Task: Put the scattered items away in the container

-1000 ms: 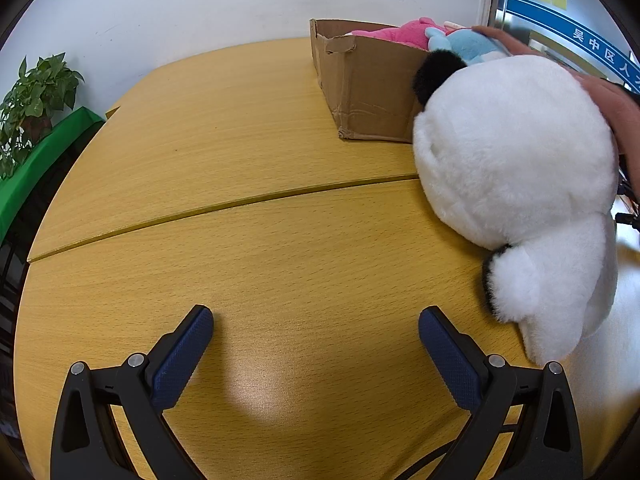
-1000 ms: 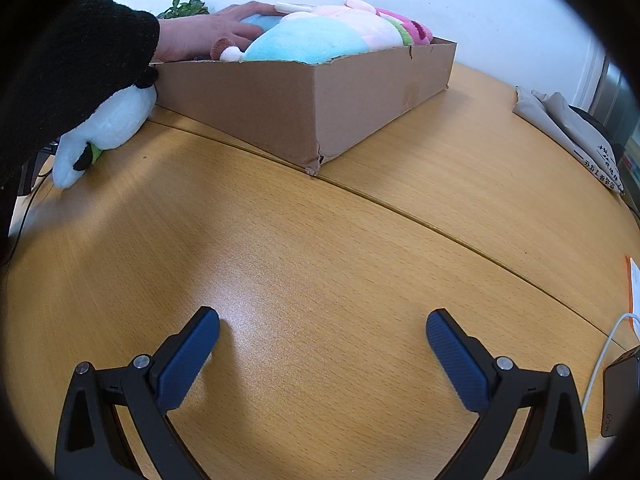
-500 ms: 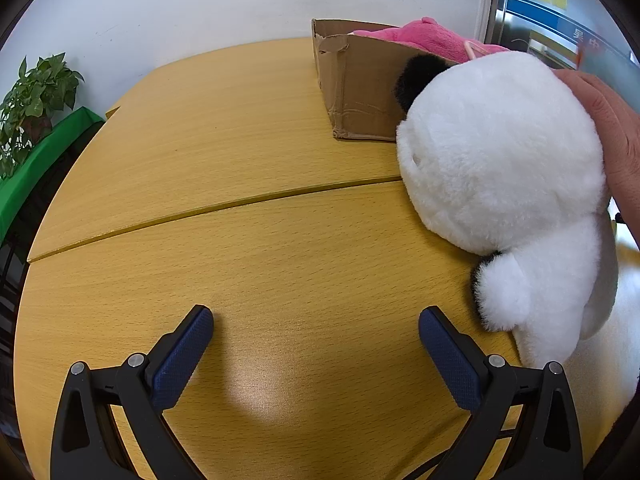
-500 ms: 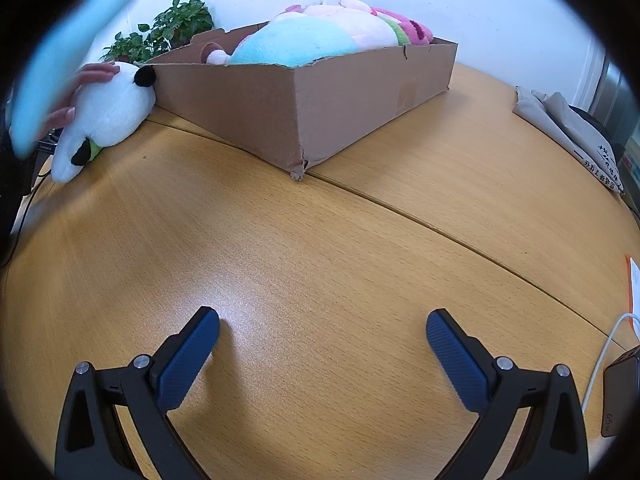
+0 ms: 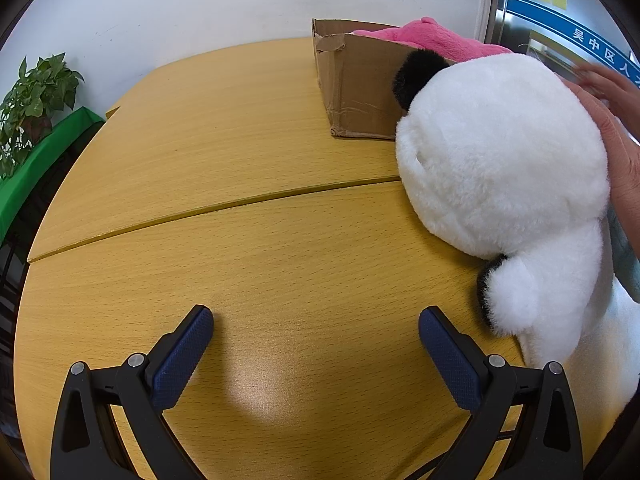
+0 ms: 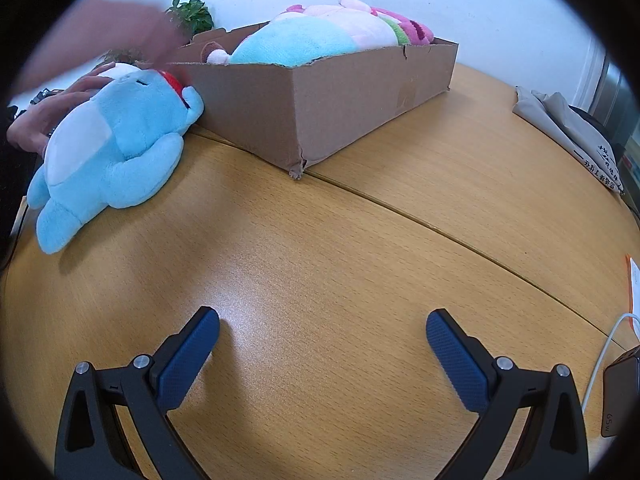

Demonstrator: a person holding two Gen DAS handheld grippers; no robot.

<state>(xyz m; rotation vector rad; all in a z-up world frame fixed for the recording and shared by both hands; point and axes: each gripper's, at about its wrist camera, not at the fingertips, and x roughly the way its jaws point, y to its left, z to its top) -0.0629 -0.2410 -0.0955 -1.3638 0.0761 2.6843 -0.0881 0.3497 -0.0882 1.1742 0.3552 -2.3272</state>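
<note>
A white plush panda (image 5: pixel 508 184) with black ears lies on the wooden table (image 5: pixel 240 160) at the right, a person's hand (image 5: pixel 616 128) resting on it. Behind it stands a cardboard box (image 5: pixel 356 88) holding a pink plush (image 5: pixel 432 38). My left gripper (image 5: pixel 316 344) is open and empty, low over the table to the panda's left. In the right wrist view a blue plush (image 6: pixel 112 144) lies on the table beside the cardboard box (image 6: pixel 340 100), which holds several plush toys (image 6: pixel 304 44). A hand (image 6: pixel 44 116) touches the blue plush. My right gripper (image 6: pixel 322 344) is open and empty.
A potted plant (image 5: pixel 32 96) on a green stand is at the far left, off the table. Grey cloth (image 6: pixel 568 132) lies at the table's right edge, with a white cable (image 6: pixel 604 356) and a dark charger (image 6: pixel 620 396) near the front right.
A hand took the blue plush out of the box and laid it on the table beside the panda. The panda shifted slightly left. Both grippers stayed still and open.
</note>
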